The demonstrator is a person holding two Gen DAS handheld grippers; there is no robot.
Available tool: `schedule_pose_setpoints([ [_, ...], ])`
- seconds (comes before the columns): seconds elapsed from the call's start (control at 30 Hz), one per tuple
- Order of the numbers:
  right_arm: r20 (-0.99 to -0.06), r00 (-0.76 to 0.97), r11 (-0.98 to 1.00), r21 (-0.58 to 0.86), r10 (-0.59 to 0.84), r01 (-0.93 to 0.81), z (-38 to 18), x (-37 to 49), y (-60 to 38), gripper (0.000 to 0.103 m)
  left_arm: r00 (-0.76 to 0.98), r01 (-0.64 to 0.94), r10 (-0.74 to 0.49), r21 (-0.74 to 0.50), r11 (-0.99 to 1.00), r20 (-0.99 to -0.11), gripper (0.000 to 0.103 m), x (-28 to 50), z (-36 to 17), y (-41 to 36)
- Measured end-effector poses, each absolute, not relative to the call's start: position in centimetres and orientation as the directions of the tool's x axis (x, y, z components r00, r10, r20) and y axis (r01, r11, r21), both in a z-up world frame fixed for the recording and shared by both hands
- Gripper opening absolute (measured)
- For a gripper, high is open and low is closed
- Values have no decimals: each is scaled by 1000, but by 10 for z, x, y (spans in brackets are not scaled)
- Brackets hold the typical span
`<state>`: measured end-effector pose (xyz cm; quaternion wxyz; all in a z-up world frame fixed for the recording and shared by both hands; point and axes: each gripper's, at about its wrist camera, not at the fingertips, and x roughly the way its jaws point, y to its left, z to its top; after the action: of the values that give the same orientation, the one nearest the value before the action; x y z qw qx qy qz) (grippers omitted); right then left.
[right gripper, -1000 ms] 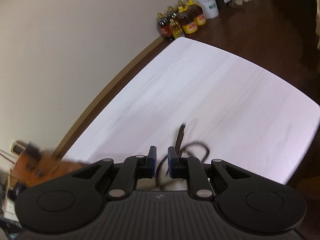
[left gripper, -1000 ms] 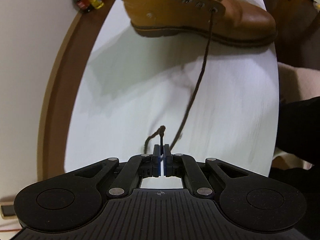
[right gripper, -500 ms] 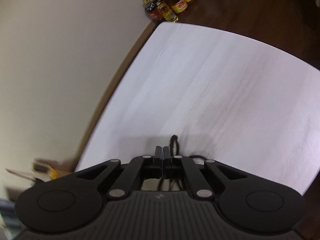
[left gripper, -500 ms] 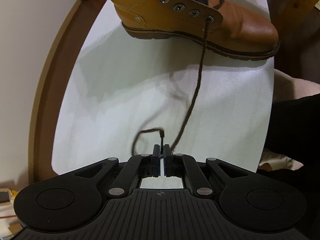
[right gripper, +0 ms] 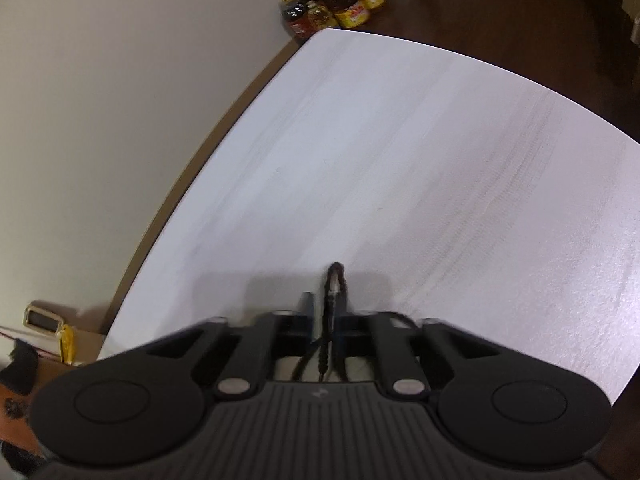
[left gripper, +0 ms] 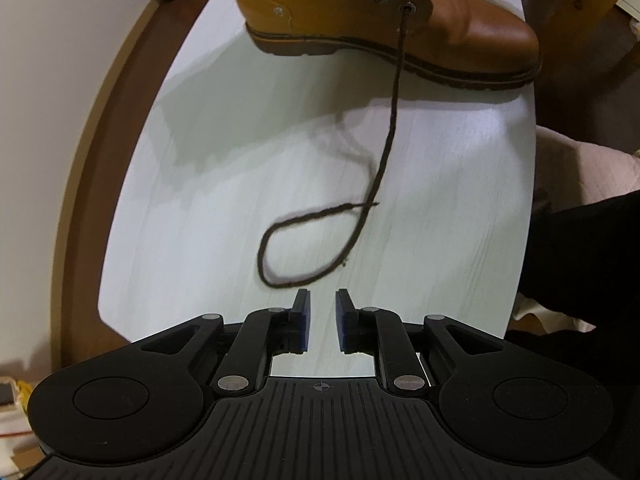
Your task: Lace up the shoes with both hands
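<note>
My left tool (left gripper: 320, 320) hung over the white desk (left gripper: 224, 168) with its jaws opening and nothing between them. The dark lace (left gripper: 390, 132) came out of the lowest eyelet (left gripper: 408, 8) of the brown boot (left gripper: 460, 28), which stood at the far edge of the desk, and ran down to a loose loop lying on the desk just in front of my left fingertips. My right tool (right gripper: 325, 308) was pressed together on the other lace end (right gripper: 335, 276), whose short bend stood up above the pads.

I judged several risks from here. The free loop could be dragged or tangled if my left tool passed low over it. The right tool pinched the lace only near the tip of its fingers, so a strong pull could let the lace slip out. Also a hard pull on one side could draw the lace through the eyelet and leave the two ends uneven, or move the boot, because nothing held it.

Some things I could not see well. The upper part of the boot was cut off in the left view. In the right view only a brown corner showed at the left edge, probably the boot, and the lace behind the right tool was hidden. The loop was blurred, so I could not find its end exactly.
</note>
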<state>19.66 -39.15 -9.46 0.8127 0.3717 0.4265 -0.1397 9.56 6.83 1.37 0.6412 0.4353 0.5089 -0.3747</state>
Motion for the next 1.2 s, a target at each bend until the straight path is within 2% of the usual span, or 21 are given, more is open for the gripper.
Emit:
schedule_pose_setpoints([
  [0.13, -740, 649, 715, 548, 174, 433, -48, 174, -366, 4, 221, 927, -115, 171, 335, -968, 15, 95, 20, 69],
  [0.33, -668, 622, 691, 672, 409, 267, -3, 149, -314, 4, 262, 936, -301, 164, 312, -917, 15, 96, 50, 52],
  [0.37, -648, 611, 659, 706, 454, 259, -3, 146, -305, 4, 266, 936, -316, 166, 309, -911, 16, 95, 52, 51],
  [0.43, -598, 596, 572, 776, 535, 266, -12, 142, -287, 4, 283, 941, -389, 177, 288, -877, 26, 92, 64, 44],
  [0.5, -529, 609, 392, 848, 590, 356, -36, 134, -274, 4, 299, 944, -456, 189, 271, -838, 26, 89, 74, 37],
  [0.63, -406, 694, 53, 881, 594, 470, -75, 113, -250, 4, 288, 949, -532, 162, 270, -796, 27, 87, 79, 26],
  [0.73, -334, 770, -196, 842, 543, 503, -107, 94, -234, 4, 265, 955, -573, 129, 268, -776, 27, 85, 80, 21],
  [0.8, -301, 804, -295, 818, 513, 494, -114, 85, -225, 4, 235, 961, -605, 89, 262, -761, 25, 85, 80, 16],
  [0.87, -292, 820, -334, 807, 493, 488, -116, 80, -221, 4, 186, 969, -637, 33, 244, -749, 23, 84, 80, 10],
  [0.93, -293, 830, -356, 799, 474, 485, -117, 74, -218, 4, 160, 973, -649, 9, 230, -743, 6, 83, 82, 6],
  [1.2, -325, 820, -322, 802, 471, 503, -117, 72, -230, 5, 119, 978, -661, -25, 205, -741, 2, 88, 82, -8],
])
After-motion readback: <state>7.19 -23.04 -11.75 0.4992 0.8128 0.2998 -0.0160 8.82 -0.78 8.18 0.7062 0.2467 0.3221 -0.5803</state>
